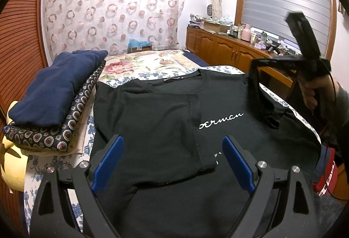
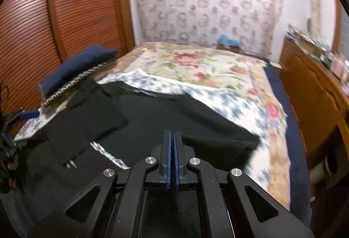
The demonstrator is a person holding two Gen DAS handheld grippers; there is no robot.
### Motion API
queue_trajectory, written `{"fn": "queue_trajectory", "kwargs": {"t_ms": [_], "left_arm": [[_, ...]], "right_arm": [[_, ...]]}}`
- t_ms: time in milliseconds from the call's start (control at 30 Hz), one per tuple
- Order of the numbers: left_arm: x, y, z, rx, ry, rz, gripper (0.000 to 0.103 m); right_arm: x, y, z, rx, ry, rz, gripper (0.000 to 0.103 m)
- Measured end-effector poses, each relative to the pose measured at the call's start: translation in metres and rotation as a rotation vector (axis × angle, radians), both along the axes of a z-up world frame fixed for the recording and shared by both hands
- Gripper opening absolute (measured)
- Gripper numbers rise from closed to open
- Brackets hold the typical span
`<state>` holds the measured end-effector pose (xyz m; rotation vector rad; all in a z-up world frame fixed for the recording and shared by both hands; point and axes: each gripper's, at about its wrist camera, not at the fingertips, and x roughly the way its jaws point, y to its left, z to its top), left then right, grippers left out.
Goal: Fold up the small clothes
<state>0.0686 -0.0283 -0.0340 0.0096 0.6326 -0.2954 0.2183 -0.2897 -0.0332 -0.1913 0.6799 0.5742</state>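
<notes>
A black T-shirt [image 1: 170,111] with white script lettering lies face up on the bed, its left side folded over the middle. My left gripper [image 1: 173,144] is open and empty just above the shirt's lower part. My right gripper [image 2: 173,135] is shut on the shirt's right sleeve and lifts that edge off the bed. In the left wrist view the right gripper [image 1: 257,63] shows at the right with black cloth hanging from it. The shirt [image 2: 152,115] is blurred in the right wrist view.
A stack of folded clothes, navy on top [image 1: 54,89], sits left of the shirt. The bed has a floral cover [image 2: 196,63]. A wooden cabinet [image 1: 229,50] with clutter stands to the right, a slatted wooden door [image 2: 65,9] to the left.
</notes>
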Motion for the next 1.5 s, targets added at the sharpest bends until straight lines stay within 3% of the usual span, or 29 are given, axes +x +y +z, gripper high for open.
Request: {"fn": "queue_trajectory", "kwargs": {"t_ms": [233,300,333,500,900,1200,1267,1400,1500], "left_arm": [[-0.002,0.008,0.000,-0.011,0.003,0.019,0.092],[-0.002,0.010,-0.002,-0.014,0.005,0.024,0.092],[-0.001,0.012,-0.002,-0.016,0.006,0.025,0.092],[0.000,0.016,-0.002,-0.023,0.007,0.033,0.092],[0.000,0.016,-0.001,-0.019,0.006,0.035,0.092],[0.001,0.016,0.000,-0.021,0.010,0.039,0.092],[0.002,0.017,0.000,-0.023,0.013,0.043,0.092],[0.003,0.019,0.000,-0.024,0.015,0.049,0.092],[0.003,0.021,-0.001,-0.023,0.015,0.053,0.092]], "right_arm": [[0.023,0.059,0.003,-0.054,-0.007,0.035,0.000],[0.025,0.063,0.004,-0.080,-0.010,0.027,0.021],[0.025,0.063,0.004,-0.091,-0.019,0.019,0.024],[0.013,0.037,0.001,-0.117,-0.025,-0.025,0.026],[-0.050,0.011,-0.064,-0.155,0.118,0.036,0.026],[-0.062,0.021,-0.081,-0.163,0.159,0.064,0.026],[-0.063,0.023,-0.084,-0.184,0.154,0.066,0.022],[-0.067,0.024,-0.087,-0.206,0.148,0.096,0.003],[-0.075,0.020,-0.085,-0.194,0.155,0.120,0.000]]}}
